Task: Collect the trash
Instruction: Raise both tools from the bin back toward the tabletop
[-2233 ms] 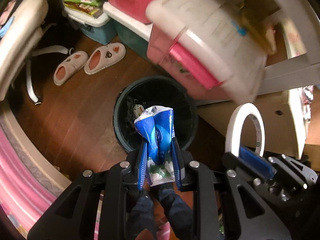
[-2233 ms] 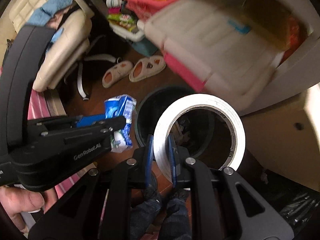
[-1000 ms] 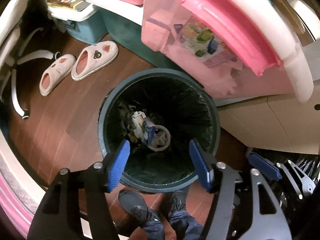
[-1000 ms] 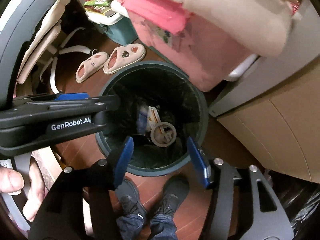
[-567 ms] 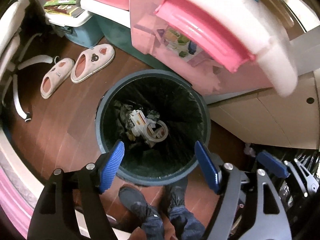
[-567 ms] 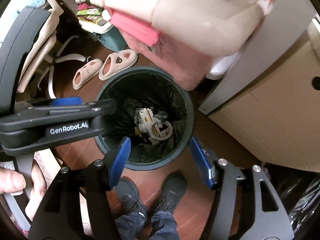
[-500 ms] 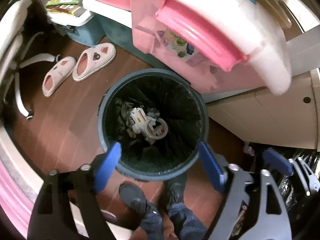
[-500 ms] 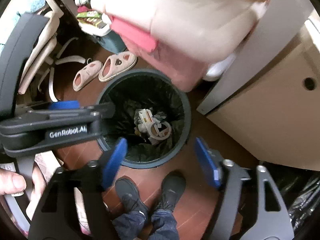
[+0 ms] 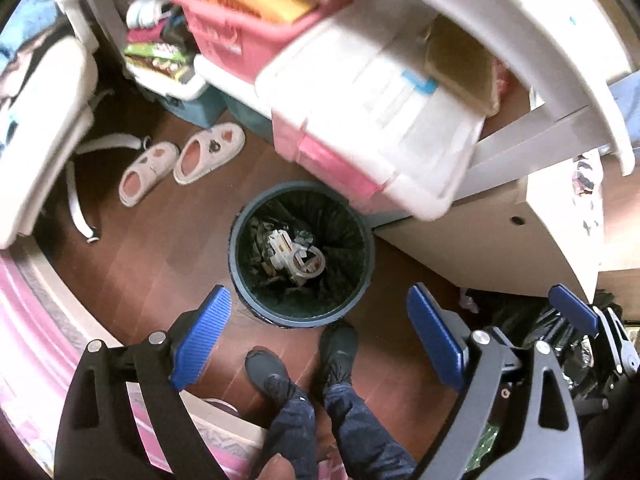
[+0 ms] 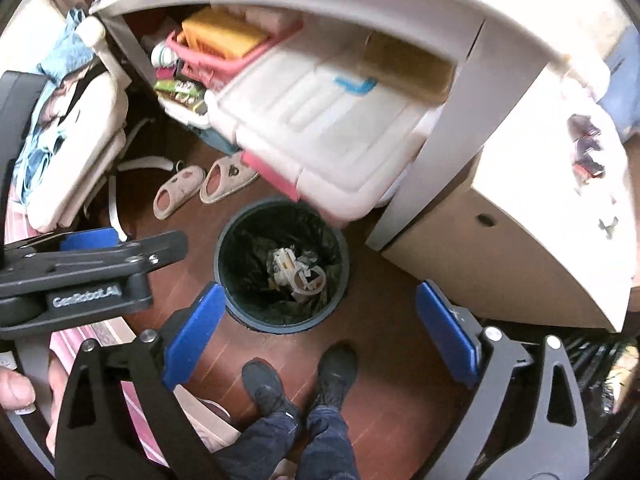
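Blue-padded left gripper (image 9: 318, 338) and right gripper (image 10: 320, 334), fingers just spread wide (nothing between), above lined bin (image 9: 362, 280).

A pair of pale pink slippers (image 9: 182, 162) lies side by side on a dark wooden floor (image 9: 152, 264). Just beyond them, a pink storage box with a white lid (image 9: 384, 136) juts from under a white desk (image 10: 500, 52). A pink basket (image 9: 240, 36) holds a yellow box. Dark shoes (image 10: 300, 384) stand at the floor's near edge.
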`<state>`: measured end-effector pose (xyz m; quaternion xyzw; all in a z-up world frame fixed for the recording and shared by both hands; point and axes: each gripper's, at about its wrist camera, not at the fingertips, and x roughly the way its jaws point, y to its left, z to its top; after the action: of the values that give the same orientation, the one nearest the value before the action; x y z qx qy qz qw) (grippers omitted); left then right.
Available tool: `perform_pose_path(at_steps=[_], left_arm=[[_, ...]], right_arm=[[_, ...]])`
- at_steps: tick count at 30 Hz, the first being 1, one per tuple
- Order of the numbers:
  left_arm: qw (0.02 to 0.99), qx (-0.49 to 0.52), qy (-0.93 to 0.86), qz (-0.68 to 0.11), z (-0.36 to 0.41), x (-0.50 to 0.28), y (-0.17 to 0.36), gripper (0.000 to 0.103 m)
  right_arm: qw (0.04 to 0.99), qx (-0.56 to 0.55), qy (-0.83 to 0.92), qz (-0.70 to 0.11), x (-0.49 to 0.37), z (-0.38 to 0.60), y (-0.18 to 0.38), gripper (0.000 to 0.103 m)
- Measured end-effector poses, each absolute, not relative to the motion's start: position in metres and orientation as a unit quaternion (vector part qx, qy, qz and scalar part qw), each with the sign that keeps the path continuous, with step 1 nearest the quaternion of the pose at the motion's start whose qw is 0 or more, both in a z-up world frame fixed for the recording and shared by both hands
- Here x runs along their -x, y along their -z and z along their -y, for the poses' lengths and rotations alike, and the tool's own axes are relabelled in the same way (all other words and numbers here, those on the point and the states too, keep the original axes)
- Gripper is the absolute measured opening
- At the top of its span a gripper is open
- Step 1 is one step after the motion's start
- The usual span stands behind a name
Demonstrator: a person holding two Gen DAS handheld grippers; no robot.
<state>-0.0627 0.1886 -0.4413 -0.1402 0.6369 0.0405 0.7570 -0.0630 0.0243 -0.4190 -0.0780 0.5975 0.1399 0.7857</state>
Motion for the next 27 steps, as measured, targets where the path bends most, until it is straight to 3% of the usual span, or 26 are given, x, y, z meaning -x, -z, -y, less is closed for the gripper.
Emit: perform_pose_path(at_steps=[18, 27], left_arm=[[0.786, 0.105, -0.022, -0.609, -0.171, 0.058, 0.269, 0.090], [0.799, 0.088, -0.008, -0.595, -0.173, 0.054, 0.208, 0.090]], right_arm=[[0.813, 0.059, -0.117, -0.567, 0.051, 0.003, 0.249, 0.098], [0.834, 0.045, -0.102, -0.540, 0.047, 0.017, 0.179, 0.098]])
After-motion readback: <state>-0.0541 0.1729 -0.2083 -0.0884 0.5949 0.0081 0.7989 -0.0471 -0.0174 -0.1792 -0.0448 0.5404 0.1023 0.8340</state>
